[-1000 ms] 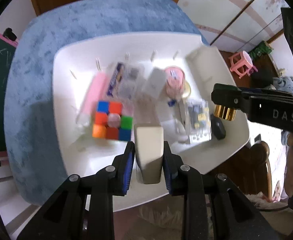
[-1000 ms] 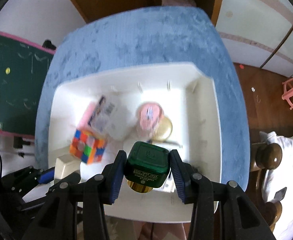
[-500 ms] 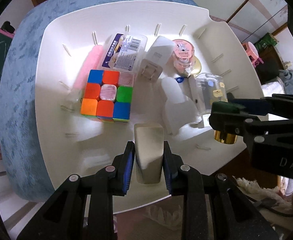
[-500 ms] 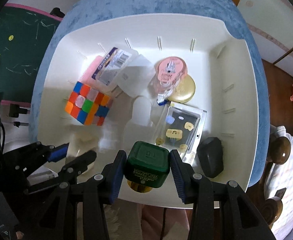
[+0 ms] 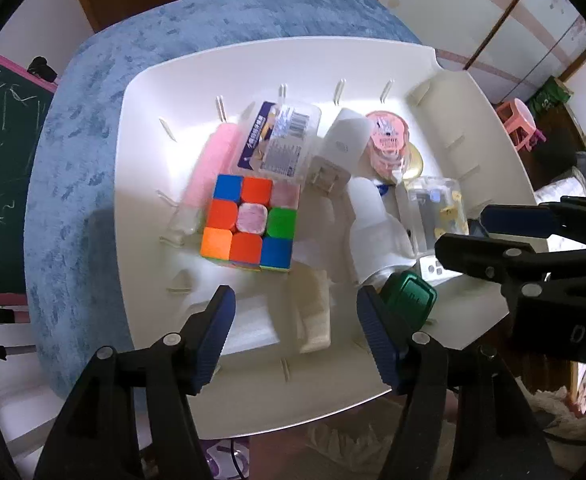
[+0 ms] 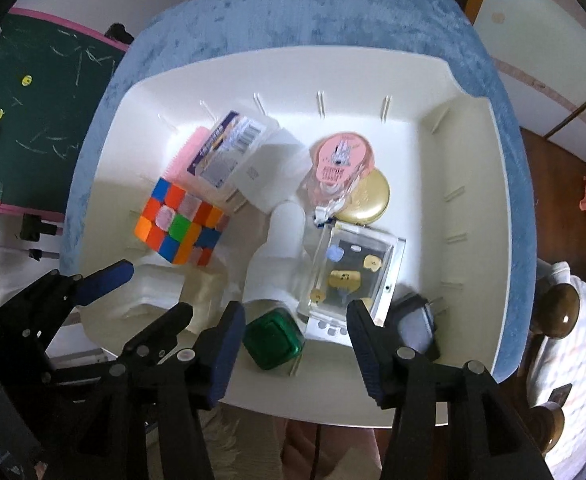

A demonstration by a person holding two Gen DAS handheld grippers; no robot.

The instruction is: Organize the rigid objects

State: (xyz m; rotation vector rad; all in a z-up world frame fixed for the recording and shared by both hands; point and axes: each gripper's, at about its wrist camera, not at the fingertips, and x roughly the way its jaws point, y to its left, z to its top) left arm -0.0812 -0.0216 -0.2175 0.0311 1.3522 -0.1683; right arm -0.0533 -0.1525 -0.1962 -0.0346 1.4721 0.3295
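Note:
A white tray (image 5: 153, 128) (image 6: 465, 152) on a blue cushion holds many small items. My left gripper (image 5: 295, 326) is open above a cream block (image 5: 313, 316) lying near the tray's front; the block also shows blurred in the right wrist view (image 6: 203, 296). My right gripper (image 6: 295, 340) is open above a green square bottle (image 6: 273, 344) lying in the tray, also seen in the left wrist view (image 5: 409, 300). A Rubik's cube (image 5: 249, 222) (image 6: 179, 224) sits left of centre.
In the tray lie a pink comb (image 5: 213, 164), a labelled clear box (image 5: 281, 140), a white charger (image 5: 341, 148), a pink tape dispenser (image 6: 339, 164), a gold lid (image 6: 367, 202), a clear case (image 6: 353, 272), a white bottle (image 5: 373, 220) and a dark object (image 6: 415, 322).
Both grippers opened. The cream block dropped from the left gripper and the green bottle from the right gripper into the tray's front. Both cameras pulled back a little.

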